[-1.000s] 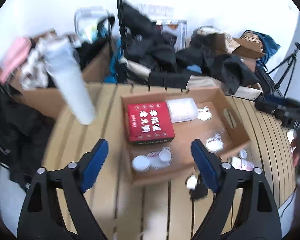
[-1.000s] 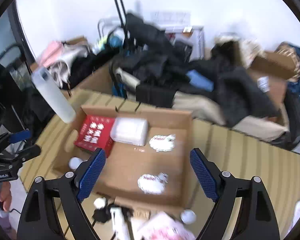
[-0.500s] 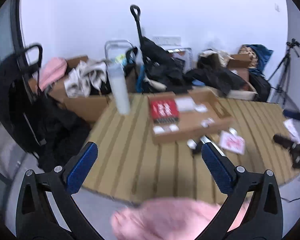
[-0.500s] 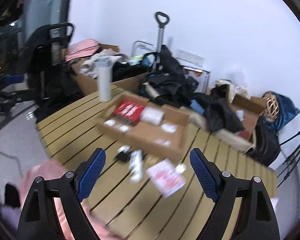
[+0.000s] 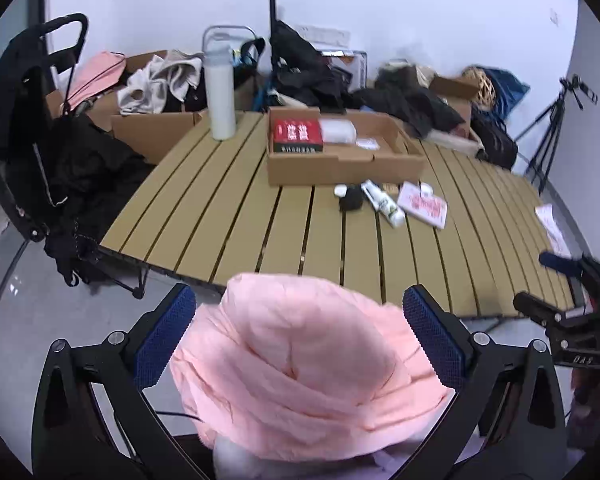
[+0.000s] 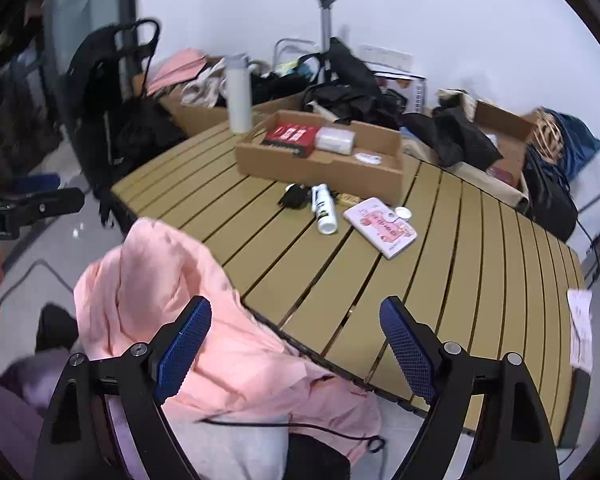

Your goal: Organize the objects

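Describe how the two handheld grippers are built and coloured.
Both the left gripper and the right gripper look alike: black angular frames with silver round bolts, two spread fingers, each faced with a textured blue pad. No sleeves show. A thin black cable lies below the right one.

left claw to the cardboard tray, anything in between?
Yes. In the left wrist view a pink garment bulges up between the open left claw fingers; beyond it, bare table slats run to the cardboard tray.
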Demonstrator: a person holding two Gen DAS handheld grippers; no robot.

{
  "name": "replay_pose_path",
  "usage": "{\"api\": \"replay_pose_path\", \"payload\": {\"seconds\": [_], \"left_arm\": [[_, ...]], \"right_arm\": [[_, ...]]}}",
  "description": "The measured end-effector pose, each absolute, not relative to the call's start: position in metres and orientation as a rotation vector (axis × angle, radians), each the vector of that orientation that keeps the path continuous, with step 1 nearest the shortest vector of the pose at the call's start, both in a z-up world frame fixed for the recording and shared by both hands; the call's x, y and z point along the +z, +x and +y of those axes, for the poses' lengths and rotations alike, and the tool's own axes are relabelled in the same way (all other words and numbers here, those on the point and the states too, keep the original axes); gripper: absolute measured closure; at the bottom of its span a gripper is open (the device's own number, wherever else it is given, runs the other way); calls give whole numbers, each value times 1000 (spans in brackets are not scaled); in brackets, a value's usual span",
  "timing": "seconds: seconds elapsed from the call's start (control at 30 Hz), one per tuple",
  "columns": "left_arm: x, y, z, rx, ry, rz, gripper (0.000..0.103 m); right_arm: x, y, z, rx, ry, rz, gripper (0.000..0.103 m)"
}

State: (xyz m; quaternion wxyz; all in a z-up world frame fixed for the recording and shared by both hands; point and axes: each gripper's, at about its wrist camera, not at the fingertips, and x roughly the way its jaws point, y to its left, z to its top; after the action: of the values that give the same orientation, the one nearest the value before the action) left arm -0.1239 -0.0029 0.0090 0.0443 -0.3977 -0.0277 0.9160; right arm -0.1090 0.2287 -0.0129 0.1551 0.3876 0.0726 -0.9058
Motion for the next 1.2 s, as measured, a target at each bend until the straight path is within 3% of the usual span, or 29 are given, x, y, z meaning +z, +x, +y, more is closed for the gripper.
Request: {"api": "replay_pose_path", "payload": {"seconds": [0.33, 0.43, 0.53, 0.73, 0.77, 0.8, 0.87, 0.97, 1.03, 1.1, 1.2], "left_arm": [[-31, -152, 15, 2717, -1281, -100, 0], [-38, -185, 34, 2690, -1186, -27, 0], [-52, -236, 48, 2651, -1172, -68, 2], [-122, -355, 87, 2515, -1397, -79, 37], [-133, -369, 89, 2496, -1443, -85, 46], [-144, -379, 90, 2464, -1488, -101, 65], [-156, -385, 87, 2390, -1504, -167, 75], [-152, -377, 77, 2416, -1448, -202, 78], [-148, -372, 67, 2417, -1443, -243, 87], [-142, -366, 55, 2431, -1432, -289, 92], [-128, -350, 38, 2462, -1384, -327, 98]], "right_arm": [[-48, -128, 244, -2666, 1234, 163, 14], [-65, -143, 247, -2761, 1302, 237, 14], [-70, -159, 246, -2816, 1272, 296, 14], [-85, -222, 241, -2719, 1316, 165, 14], [-89, -234, 240, -2710, 1340, 170, 14], [-95, -247, 237, -2693, 1346, 176, 14], [-103, -266, 232, -2671, 1345, 165, 15], [-116, -300, 218, -2604, 1329, 124, 37], [-128, -324, 206, -2596, 1342, 138, 57], [-142, -345, 195, -2561, 1366, 147, 68], [-156, -357, 188, -2530, 1382, 156, 72]]}}
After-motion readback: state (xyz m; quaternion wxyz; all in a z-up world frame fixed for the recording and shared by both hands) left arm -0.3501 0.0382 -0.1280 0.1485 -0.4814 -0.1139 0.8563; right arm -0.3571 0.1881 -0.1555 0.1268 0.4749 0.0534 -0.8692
